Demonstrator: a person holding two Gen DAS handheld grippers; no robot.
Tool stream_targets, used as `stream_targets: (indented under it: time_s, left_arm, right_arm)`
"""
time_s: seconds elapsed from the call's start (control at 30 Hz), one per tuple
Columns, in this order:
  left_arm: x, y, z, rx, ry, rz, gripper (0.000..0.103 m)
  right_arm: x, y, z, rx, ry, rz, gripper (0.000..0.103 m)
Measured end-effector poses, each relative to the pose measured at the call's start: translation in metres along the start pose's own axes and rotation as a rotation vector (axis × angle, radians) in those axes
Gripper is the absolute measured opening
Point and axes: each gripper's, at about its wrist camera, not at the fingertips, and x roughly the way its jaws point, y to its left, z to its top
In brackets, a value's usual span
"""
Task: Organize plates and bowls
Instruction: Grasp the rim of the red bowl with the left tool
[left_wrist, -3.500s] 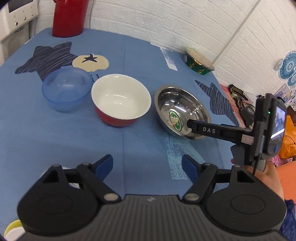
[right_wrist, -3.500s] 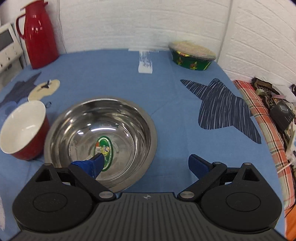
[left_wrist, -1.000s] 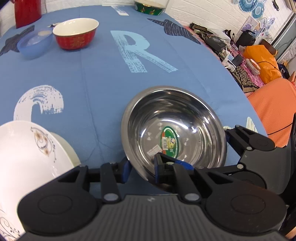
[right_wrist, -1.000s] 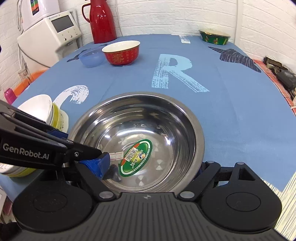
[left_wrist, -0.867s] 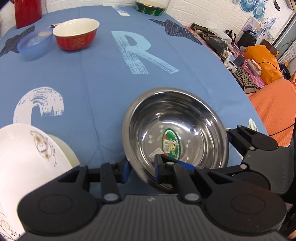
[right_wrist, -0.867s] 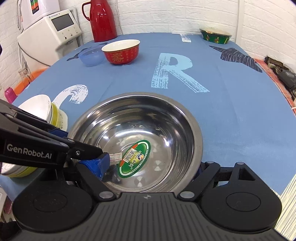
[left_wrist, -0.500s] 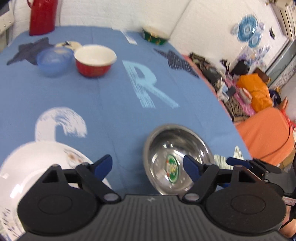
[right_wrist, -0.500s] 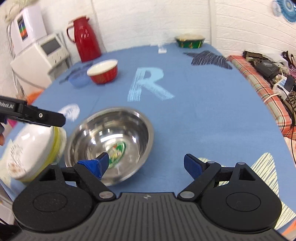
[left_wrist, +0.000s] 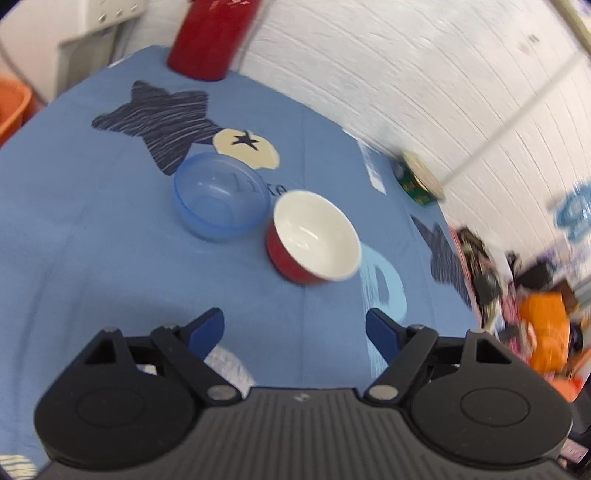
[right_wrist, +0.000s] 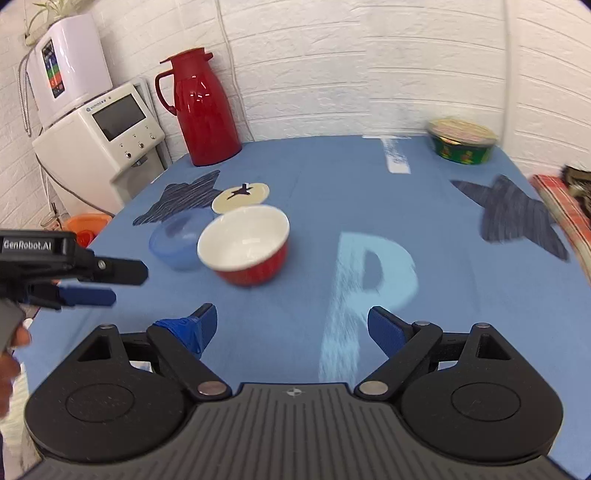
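Observation:
A red bowl with a white inside (left_wrist: 314, 238) (right_wrist: 245, 243) stands on the blue tablecloth, with a clear blue plastic bowl (left_wrist: 221, 195) (right_wrist: 175, 240) just left of it. My left gripper (left_wrist: 294, 328) is open and empty, a short way in front of both bowls. My right gripper (right_wrist: 291, 325) is also open and empty, facing the red bowl from the near side. In the right wrist view the left gripper's fingers (right_wrist: 88, 297) reach in from the left edge, below the blue bowl. The steel bowl and the plates are out of view.
A red thermos jug (right_wrist: 203, 107) (left_wrist: 212, 37) stands at the table's far left corner, with a white appliance (right_wrist: 99, 144) beside the table. A green lidded bowl (right_wrist: 463, 142) (left_wrist: 419, 179) sits at the far right. A hand (right_wrist: 9, 354) shows at the left edge.
Both grippers have left the steel bowl near the plates and swung forward to the far end of the table, so the red and blue bowls are now close ahead. Both stay open.

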Motion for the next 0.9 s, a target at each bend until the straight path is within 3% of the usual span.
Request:
stream_targets:
  time_s: [0.2,0.33,0.6,0.73,0.8,0.83,0.9]
  left_arm:
    - [0.057,0.015,0.023,-0.22,0.037,0.037,0.076]
    - [0.08,0.015,0.032,-0.241,0.052,0.094,0.074]
    - [0.104,0.014,0.037,-0.287,0.079,0.12,0.061]
    - [0.111,0.006,0.041,-0.243,0.082,0.15,0.033]
    - [0.115,0.005,0.043,-0.226,0.096,0.142,0.022]
    - [0.117,0.006,0.044,-0.216,0.108,0.135,0.012]
    - [0.118,0.005,0.043,-0.185,0.118,0.131,0.009]
  right_arm:
    - [0.075,-0.001,0.037,-0.046,0.057,0.008,0.076]
    - [0.108,0.0,0.041,-0.124,0.088,-0.002,0.075]
    - [0.142,0.013,0.042,-0.268,0.124,0.033,0.072]
    - [0.151,0.016,0.045,-0.286,0.139,0.085,0.066]
    - [0.152,0.019,0.043,-0.264,0.166,0.153,0.041]
    - [0.151,0.021,0.042,-0.251,0.167,0.165,0.039]
    - [0.146,0.024,0.037,-0.263,0.158,0.158,0.038]
